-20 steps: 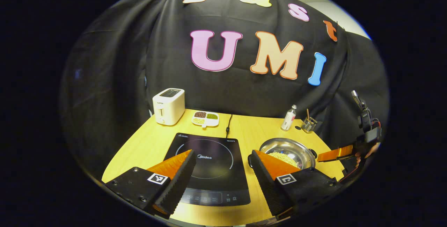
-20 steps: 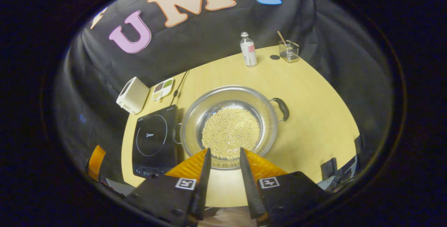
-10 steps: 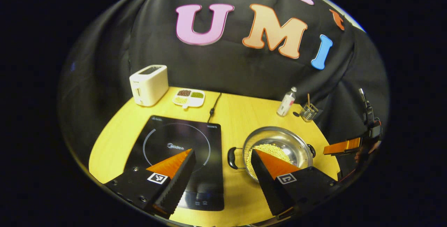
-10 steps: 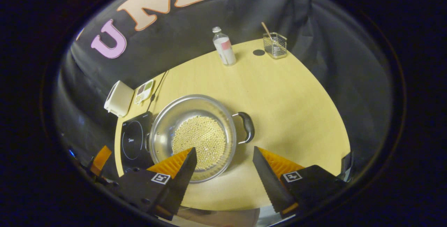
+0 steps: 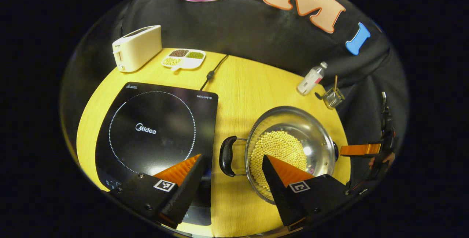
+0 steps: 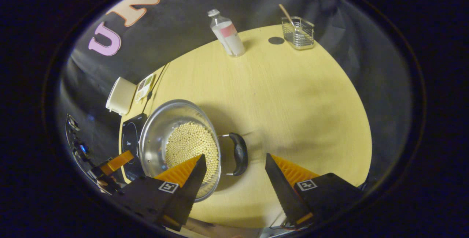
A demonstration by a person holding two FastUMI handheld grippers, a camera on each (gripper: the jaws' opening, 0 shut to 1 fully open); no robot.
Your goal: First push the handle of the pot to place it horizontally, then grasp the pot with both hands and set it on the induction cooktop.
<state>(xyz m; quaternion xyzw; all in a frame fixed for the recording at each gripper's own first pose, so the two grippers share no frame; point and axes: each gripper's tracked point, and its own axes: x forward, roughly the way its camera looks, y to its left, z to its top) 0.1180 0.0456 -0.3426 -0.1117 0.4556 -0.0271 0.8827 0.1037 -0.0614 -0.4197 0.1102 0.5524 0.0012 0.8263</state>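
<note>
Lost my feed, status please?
Both tools open, left tool and right tool each straddling a pot handle. Pot on table beside cooktop. Path clear.

Light yellow wooden table (image 5: 242,88) carries a flat black induction cooktop (image 5: 154,128) at left; just beside it, a shiny steel two-handled pot (image 5: 315,128) of pale beans. Along the back edge: cream toaster (image 5: 137,47), white divided dish of beans (image 5: 183,58), black power cord (image 5: 212,73), clear bottle (image 5: 311,78), wire holder (image 5: 332,97).
</note>
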